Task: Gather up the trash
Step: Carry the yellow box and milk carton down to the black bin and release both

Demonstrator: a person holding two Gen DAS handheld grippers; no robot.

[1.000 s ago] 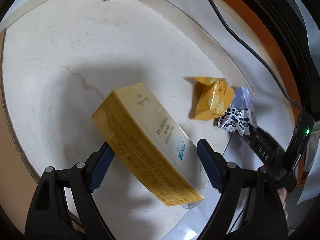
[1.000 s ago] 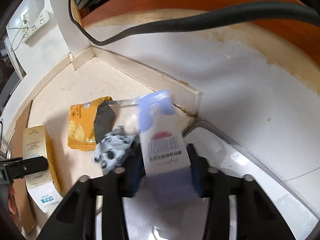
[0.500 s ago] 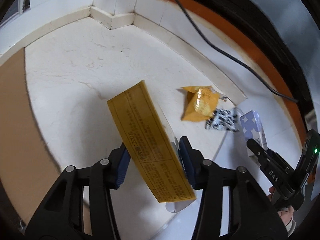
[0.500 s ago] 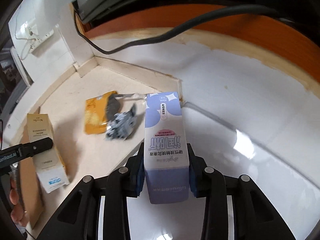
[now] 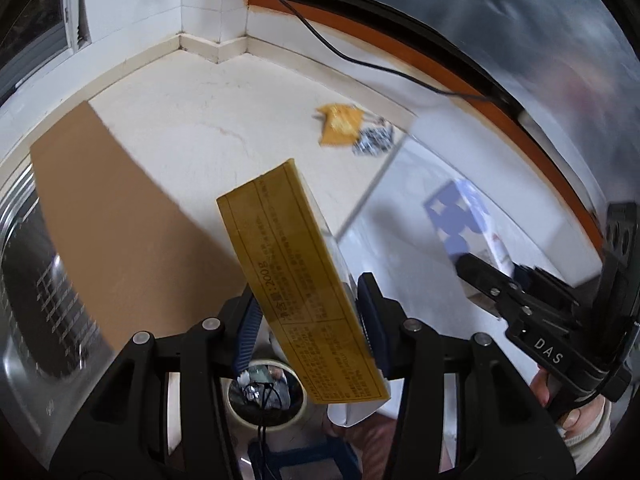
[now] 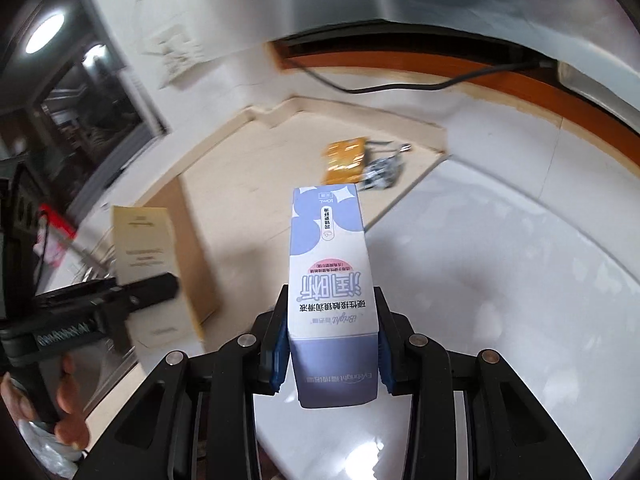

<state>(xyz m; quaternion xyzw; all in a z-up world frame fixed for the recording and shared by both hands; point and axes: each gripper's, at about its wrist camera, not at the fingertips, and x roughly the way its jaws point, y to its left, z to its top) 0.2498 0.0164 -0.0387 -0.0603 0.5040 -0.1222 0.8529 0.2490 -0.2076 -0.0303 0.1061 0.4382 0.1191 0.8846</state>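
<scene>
Left gripper (image 5: 308, 322) is clamped on the yellow box (image 5: 298, 276), pads pressing both long sides, jaws roughly half spread. A second ago the jaws stood wide around the box as it lay on the floor; now it is off the ground and tilted, top end pointing away. Right gripper (image 6: 332, 344) has a narrow hold on the purple carton (image 6: 330, 280), pads on its lower sides, carton upright in the jaws. It had that hold a second ago too, low by the floor; now the carton is carried clear of it. Both pieces of trash are picked up and in the air, so my read is that the next step is carrying them to a bin.

Under the left gripper there is a round pale-rimmed container (image 5: 264, 398) with something inside, maybe the bin, but the gripper body blocks most of it and I cannot tell.

Farther out, two items are on the cream floor (image 5: 192, 128) near the baseboard: an orange wrapper (image 6: 346, 160) and, touching it, a black-and-white wrapper (image 6: 380, 170). Not collected yet.

A brown panel (image 5: 108, 208) lies at left; what it is stays unclear. The far edges of both views are motion-blurred, and the dark cable (image 5: 360, 60) along the wall runs out of frame.
</scene>
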